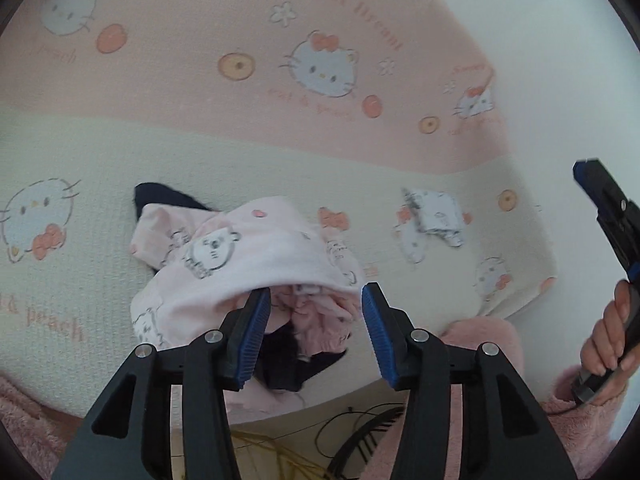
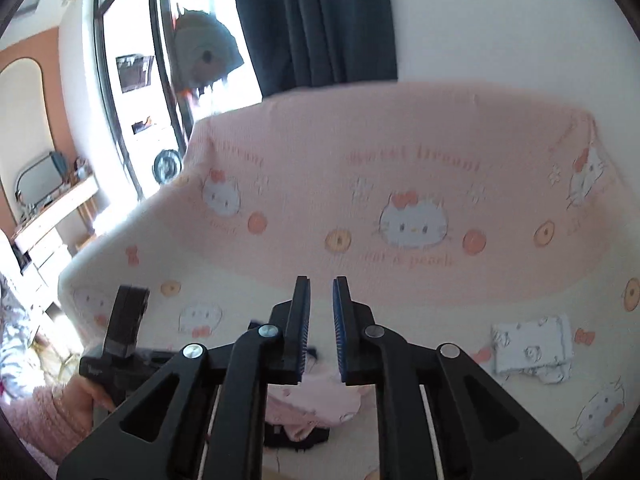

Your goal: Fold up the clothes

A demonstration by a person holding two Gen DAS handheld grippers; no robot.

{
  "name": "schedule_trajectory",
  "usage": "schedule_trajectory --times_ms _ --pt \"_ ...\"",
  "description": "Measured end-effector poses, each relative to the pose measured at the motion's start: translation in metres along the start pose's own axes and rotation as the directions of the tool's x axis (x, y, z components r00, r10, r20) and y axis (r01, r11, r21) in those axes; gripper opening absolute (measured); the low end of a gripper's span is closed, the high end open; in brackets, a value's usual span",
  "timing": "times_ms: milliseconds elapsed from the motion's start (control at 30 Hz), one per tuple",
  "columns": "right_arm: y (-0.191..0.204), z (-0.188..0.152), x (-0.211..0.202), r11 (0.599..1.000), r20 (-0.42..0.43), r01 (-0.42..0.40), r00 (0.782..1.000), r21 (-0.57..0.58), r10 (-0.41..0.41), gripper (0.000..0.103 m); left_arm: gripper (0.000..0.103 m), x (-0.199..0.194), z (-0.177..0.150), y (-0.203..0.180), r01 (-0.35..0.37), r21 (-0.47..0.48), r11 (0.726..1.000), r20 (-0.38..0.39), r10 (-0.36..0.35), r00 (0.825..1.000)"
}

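Observation:
A crumpled pink garment (image 1: 240,256) with bear prints lies on the sofa seat, on top of a dark garment (image 1: 280,368). My left gripper (image 1: 316,294) is open just above its near edge. The fabric touches the left fingertip, and neither pad presses on it. In the right wrist view the same pink garment (image 2: 316,396) shows below my right gripper (image 2: 321,284), whose jaws stand a narrow gap apart with nothing between them. The right gripper (image 1: 600,208) also appears at the right edge of the left wrist view, held by a hand (image 1: 608,336). A small folded white garment (image 2: 532,344) lies further right on the seat.
A pink and cream cat-print blanket (image 1: 200,80) covers the sofa seat and backrest. Cables (image 1: 352,432) lie on the floor under the seat's front edge. A window (image 2: 132,80), a dark curtain (image 2: 320,20) and a desk (image 2: 52,208) stand behind and to the left.

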State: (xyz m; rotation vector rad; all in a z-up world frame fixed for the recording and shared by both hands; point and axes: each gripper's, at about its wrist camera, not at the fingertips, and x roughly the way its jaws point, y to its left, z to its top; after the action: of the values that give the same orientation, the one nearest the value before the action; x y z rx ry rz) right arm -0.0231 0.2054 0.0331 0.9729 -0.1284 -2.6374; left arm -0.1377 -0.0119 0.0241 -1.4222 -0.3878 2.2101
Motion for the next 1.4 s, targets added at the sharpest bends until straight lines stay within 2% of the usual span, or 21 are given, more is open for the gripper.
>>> schedule_trajectory --times_ms 67,100,167,233,333,400,433,467,500,533,633,733,833,933,1000,1167,1200,1233,1267,1333,1400 --pt "0.0 -0.026 0.044 0.998 -0.143 -0.057 0.988 0.036 0.062 0.035 0.05 -0.001 -0.003 0.013 -0.03 -0.052 0.998 0.003 0.031 1.0" --pt "0.001 -0.043 0.064 0.994 -0.198 -0.082 0.976 0.066 0.093 0.036 0.05 -0.003 -0.005 0.019 -0.044 -0.075 0.996 0.004 0.044 0.999" --pt "0.004 -0.074 0.103 0.985 -0.296 -0.114 0.944 0.126 0.147 0.055 0.05 -0.005 -0.007 0.029 -0.076 -0.081 0.994 -0.005 0.076 0.997" --pt "0.011 -0.096 0.136 0.989 -0.374 -0.076 0.92 0.126 0.118 0.064 0.05 -0.004 -0.014 0.033 -0.081 -0.07 0.994 -0.029 0.079 0.996" --pt "0.021 -0.108 0.172 1.0 -0.397 0.003 0.918 0.008 0.0 0.066 0.05 0.0 -0.024 0.037 -0.074 -0.057 0.996 -0.068 0.07 0.995" --pt "0.026 -0.116 0.195 0.993 -0.401 0.057 0.911 -0.107 -0.096 0.063 0.05 0.008 -0.032 0.036 -0.061 -0.046 0.997 -0.094 0.056 0.994" --pt "0.023 -0.118 0.205 0.988 -0.421 0.083 0.898 -0.128 -0.13 0.034 0.05 0.012 -0.036 0.034 -0.048 -0.04 0.998 -0.103 0.043 0.994" --pt "0.017 -0.117 0.21 0.989 -0.434 0.103 0.89 -0.109 -0.141 0.023 0.05 0.016 -0.039 0.031 -0.028 -0.033 0.999 -0.11 0.024 0.994" --pt "0.009 -0.113 0.208 0.991 -0.424 0.115 0.896 -0.062 -0.131 0.021 0.05 0.02 -0.042 0.028 -0.008 -0.027 1.0 -0.118 0.005 0.993" --pt "0.003 -0.106 0.2 0.991 -0.392 0.131 0.91 -0.032 -0.133 0.015 0.05 0.023 -0.045 0.025 0.013 -0.017 1.0 -0.122 -0.015 0.992" --pt "-0.008 -0.083 0.168 0.98 -0.276 0.197 0.941 -0.022 -0.195 0.012 0.05 0.034 -0.049 0.013 0.075 0.021 0.997 -0.13 -0.072 0.989" --pt "-0.013 -0.06 0.13 0.969 -0.16 0.247 0.956 -0.003 -0.244 0.011 0.05 0.055 -0.049 0.0 0.056 0.057 0.997 -0.149 -0.047 0.988" --pt "-0.014 -0.036 0.089 0.958 -0.042 0.284 0.958 0.035 -0.283 0.011 0.05 0.076 -0.052 -0.013 0.014 0.103 0.995 -0.176 0.004 0.984" --pt "-0.016 -0.01 0.051 0.948 0.068 0.308 0.947 0.079 -0.313 0.011 0.05 0.08 -0.057 -0.02 0.0 0.132 0.991 -0.181 0.025 0.983" --pt "-0.016 0.007 0.029 0.943 0.128 0.316 0.936 0.102 -0.327 0.011 0.053 0.081 -0.06 -0.018 -0.057 0.147 0.988 -0.166 0.082 0.983" --pt "-0.007 0.04 -0.014 0.938 0.228 0.328 0.91 0.115 -0.346 0.011 0.053 0.108 -0.07 -0.005 -0.135 0.152 0.979 -0.199 0.164 0.966" --pt "-0.005 0.042 -0.016 0.939 0.231 0.326 0.91 0.113 -0.344 0.011 0.052 0.115 -0.074 -0.003 -0.171 0.166 0.971 -0.194 0.202 0.96" --pt "-0.002 0.041 -0.016 0.941 0.225 0.321 0.914 0.107 -0.338 0.012 0.04 0.119 -0.076 -0.002 -0.222 0.197 0.955 -0.168 0.256 0.952" --pt "0.002 0.038 -0.013 0.942 0.211 0.322 0.918 0.097 -0.335 0.012 0.035 0.118 -0.076 -0.003 -0.261 0.23 0.937 -0.135 0.297 0.945" --pt "0.009 0.029 -0.005 0.942 0.176 0.327 0.926 0.071 -0.334 0.012 0.033 0.116 -0.073 -0.003 -0.337 0.273 0.901 -0.079 0.37 0.926" --pt "0.011 0.016 0.005 0.951 0.128 0.298 0.943 0.078 -0.306 0.012 0.032 0.108 -0.06 0.018 -0.425 0.261 0.867 -0.05 0.452 0.891"
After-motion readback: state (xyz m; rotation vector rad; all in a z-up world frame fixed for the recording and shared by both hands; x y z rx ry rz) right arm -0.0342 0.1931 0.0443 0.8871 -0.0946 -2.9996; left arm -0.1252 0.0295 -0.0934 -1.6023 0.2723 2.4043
